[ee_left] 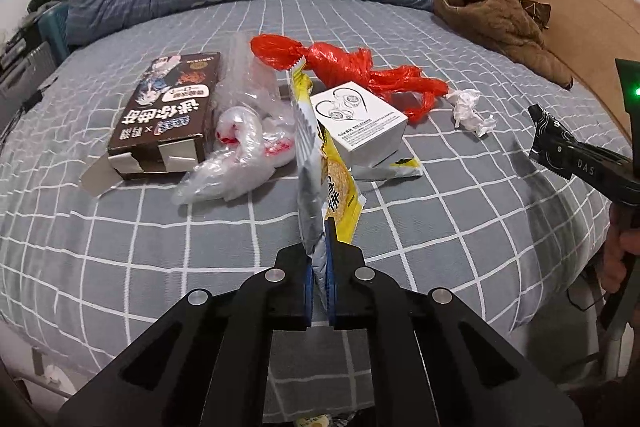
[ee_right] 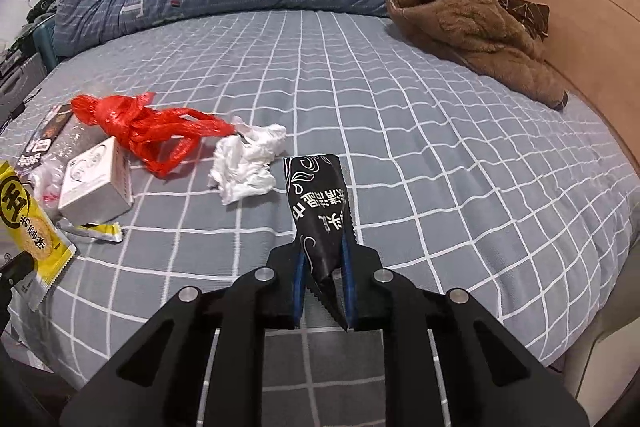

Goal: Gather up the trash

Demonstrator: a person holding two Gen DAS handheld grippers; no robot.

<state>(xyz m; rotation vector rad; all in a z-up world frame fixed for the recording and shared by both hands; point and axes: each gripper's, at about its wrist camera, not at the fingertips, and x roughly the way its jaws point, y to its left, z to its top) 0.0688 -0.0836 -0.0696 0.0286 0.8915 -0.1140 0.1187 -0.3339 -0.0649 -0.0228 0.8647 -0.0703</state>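
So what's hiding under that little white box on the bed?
A torn yellow wrapper scrap pokes out from beneath the white box, lying on the checked sheet. How far the scrap reaches underneath, the box itself hides.

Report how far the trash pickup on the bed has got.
Nothing visibly binned yet. In hand: left gripper clamps a yellow snack wrapper; right gripper clamps a black printed wrapper. Left on the bed: red plastic bag, crumpled white tissue, white box, brown carton.
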